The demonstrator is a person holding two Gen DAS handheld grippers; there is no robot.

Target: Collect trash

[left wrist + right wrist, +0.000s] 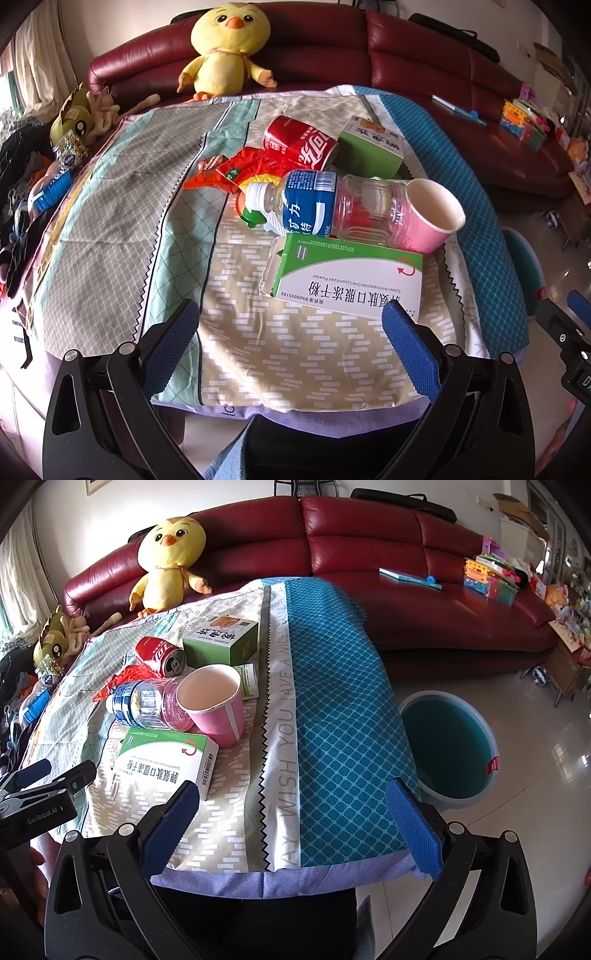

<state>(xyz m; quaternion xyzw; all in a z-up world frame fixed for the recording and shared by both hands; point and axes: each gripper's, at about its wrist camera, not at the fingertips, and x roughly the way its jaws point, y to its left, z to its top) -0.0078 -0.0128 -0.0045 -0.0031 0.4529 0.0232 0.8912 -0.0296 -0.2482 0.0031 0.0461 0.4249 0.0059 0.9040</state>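
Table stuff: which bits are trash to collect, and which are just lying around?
Trash job: can, bottle, pink cup, white box, green box, red wrapper, bucket for dumping, probably.

Lying around: chick toy, sofa, cloth, book.

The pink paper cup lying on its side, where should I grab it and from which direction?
Grip the pink paper cup across its tapered wall just behind the open rim, with the right gripper coming from the near right. That side is bare cloth, while the plastic bottle presses its left side. Squeeze lightly; paper walls likely crush.
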